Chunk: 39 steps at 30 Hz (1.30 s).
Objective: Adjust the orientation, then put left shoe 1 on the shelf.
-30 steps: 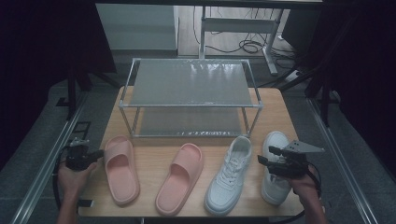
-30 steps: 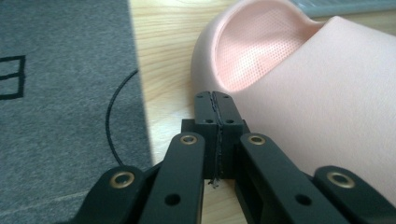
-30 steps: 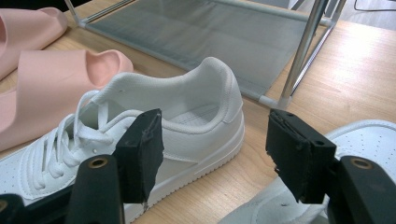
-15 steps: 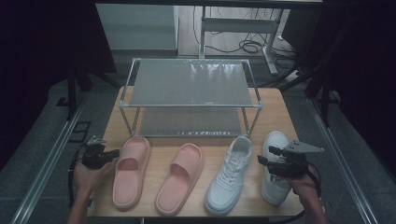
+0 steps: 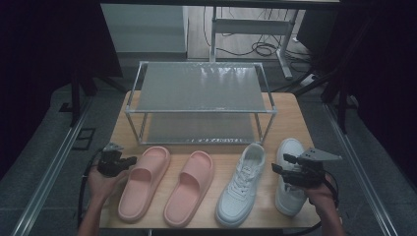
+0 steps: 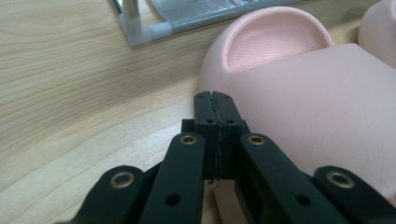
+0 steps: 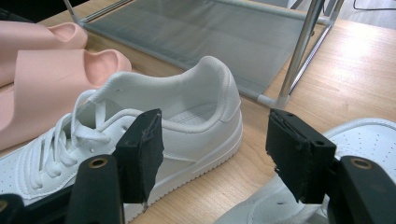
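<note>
At the left edge of the surface, left claw — pressed together, empty — touches the outer pink slipper, apparently nudging it sideways. Right claw hangs spread near the white sneakers. Next — keep the push low.

Right hand-held gripper: jaws set wide apart, nothing between the pads. Ahead lies a white sneaker on the wooden counter; a second white sneaker lies behind the right jaw. Two pink slides lie at left. A metal shoe rack stands beyond.
</note>
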### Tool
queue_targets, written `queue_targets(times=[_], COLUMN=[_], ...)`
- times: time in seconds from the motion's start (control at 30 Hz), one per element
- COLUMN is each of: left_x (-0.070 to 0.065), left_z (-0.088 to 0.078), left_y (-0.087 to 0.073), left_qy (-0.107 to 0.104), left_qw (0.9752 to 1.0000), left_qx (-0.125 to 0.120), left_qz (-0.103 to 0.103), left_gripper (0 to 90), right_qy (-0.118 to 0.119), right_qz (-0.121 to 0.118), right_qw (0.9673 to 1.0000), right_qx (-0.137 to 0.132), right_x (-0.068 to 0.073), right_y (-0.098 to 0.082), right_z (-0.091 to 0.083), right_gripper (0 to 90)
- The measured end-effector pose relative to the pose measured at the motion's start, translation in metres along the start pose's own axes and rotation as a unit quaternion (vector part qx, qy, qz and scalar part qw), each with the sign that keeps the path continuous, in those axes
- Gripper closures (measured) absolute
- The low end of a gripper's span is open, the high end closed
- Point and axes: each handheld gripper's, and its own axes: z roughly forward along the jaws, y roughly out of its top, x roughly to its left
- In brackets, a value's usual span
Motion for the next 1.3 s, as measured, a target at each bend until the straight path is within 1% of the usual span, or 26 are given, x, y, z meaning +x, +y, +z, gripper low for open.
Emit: queue_targets(times=[0.13,0.23,0.3,0.33,0.37,0.4,0.43,0.5,0.57,0.6,0.67,0.73,0.77,0.8,0.83,0.87,0.9,0.93,1.0,1.07,1.2,1.23,1.27,1.3], left_x=[0.000,0.004,0.006,0.005,0.005,0.003,0.003,0.001,-0.003,-0.003,-0.006,-0.010,-0.011,-0.014,-0.016,-0.019,-0.023,-0.027,-0.035,-0.040,-0.048,-0.050,-0.055,-0.055], left_z=[-0.002,-0.009,-0.016,-0.025,-0.025,-0.033,-0.033,-0.042,-0.058,-0.058,-0.068,-0.075,-0.078,-0.080,-0.082,-0.084,-0.085,-0.086,-0.086,-0.087,-0.087,-0.087,-0.086,-0.086], left_y=[0.000,0.000,0.000,-0.001,-0.001,-0.002,-0.002,-0.005,-0.009,-0.009,-0.013,-0.018,-0.021,-0.024,-0.026,-0.027,-0.029,-0.030,-0.031,-0.031,-0.032,-0.032,-0.032,-0.032], left_qy=[0.001,0.012,0.017,0.019,0.019,0.022,0.022,0.026,0.030,0.030,0.033,0.031,0.032,0.030,0.025,0.019,0.014,0.015,0.010,0.010,0.002,0.000,-0.005,-0.005], left_qw=[1.0000,0.9997,0.9993,0.9989,0.9989,0.9985,0.9985,0.9979,0.9974,0.9974,0.9970,0.9965,0.9963,0.9963,0.9964,0.9969,0.9972,0.9973,0.9979,0.9979,0.9976,0.9977,0.9978,0.9978], left_qx=[-0.005,-0.016,-0.025,-0.035,-0.035,-0.045,-0.045,-0.057,-0.063,-0.063,-0.069,-0.076,-0.078,-0.078,-0.078,-0.075,-0.072,-0.071,-0.063,-0.063,-0.068,-0.068,-0.066,-0.066], left_qz=[-0.001,-0.015,-0.024,-0.025,-0.025,-0.023,-0.023,-0.019,-0.018,-0.018,-0.014,-0.017,-0.017,-0.020,-0.021,-0.018,-0.014,-0.012,-0.009,-0.009,-0.008,-0.005,-0.001,-0.001], left_gripper=[89.8,88.8,88.4,87.8,87.3,87.0,86.6,86.3,85.3,85.1,84.5,81.8,81.8,77.3,77.3,73.0,64.9,64.9,55.4,49.1,43.9,43.6,43.6,43.7], right_qy=[0.000,0.000,-0.001,-0.001,-0.001,-0.002,-0.002,-0.002,-0.001,0.001,0.001,0.000,0.000,0.000,0.000,0.000,0.001,0.001,0.003,0.003,0.003,0.003,0.002,0.002], right_qz=[-0.001,-0.001,0.000,0.002,0.002,0.002,0.002,0.001,0.000,0.000,-0.002,-0.001,-0.001,-0.002,-0.002,-0.001,-0.003,-0.003,-0.004,-0.005,-0.004,-0.003,-0.002,-0.002], right_qw=[1.0000,1.0000,1.0000,1.0000,1.0000,1.0000,1.0000,1.0000,1.0000,1.0000,1.0000,1.0000,1.0000,1.0000,1.0000,1.0000,1.0000,1.0000,1.0000,1.0000,1.0000,1.0000,1.0000,1.0000], right_qx=[-0.001,-0.002,-0.001,-0.002,-0.002,0.000,0.000,0.000,-0.002,-0.003,-0.004,-0.004,-0.004,-0.002,-0.002,-0.002,-0.003,-0.003,-0.003,-0.001,0.001,0.000,-0.002,-0.002], right_x=[0.001,0.001,0.000,-0.001,-0.001,-0.001,-0.001,0.000,0.001,0.001,0.001,0.001,0.001,0.002,0.002,0.002,0.003,0.003,0.003,0.003,0.003,0.003,0.003,0.003], right_y=[0.000,0.000,0.000,0.000,0.000,-0.001,-0.001,-0.001,0.000,0.000,0.000,0.000,0.000,0.000,0.000,0.000,0.001,0.001,0.002,0.002,0.001,0.001,0.001,0.001], right_z=[0.000,0.000,-0.001,0.000,0.000,0.000,0.000,0.000,0.000,-0.001,-0.001,-0.001,-0.001,-0.001,-0.001,0.000,0.001,0.001,0.002,0.003,0.003,0.003,0.002,0.002], right_gripper=[37.3,37.3,37.3,37.4,37.4,37.4,37.4,37.4,37.3,37.3,37.3,37.3,37.3,37.3,37.3,37.3,37.3,37.3,37.3,37.3,37.3,37.3,37.3,37.3])
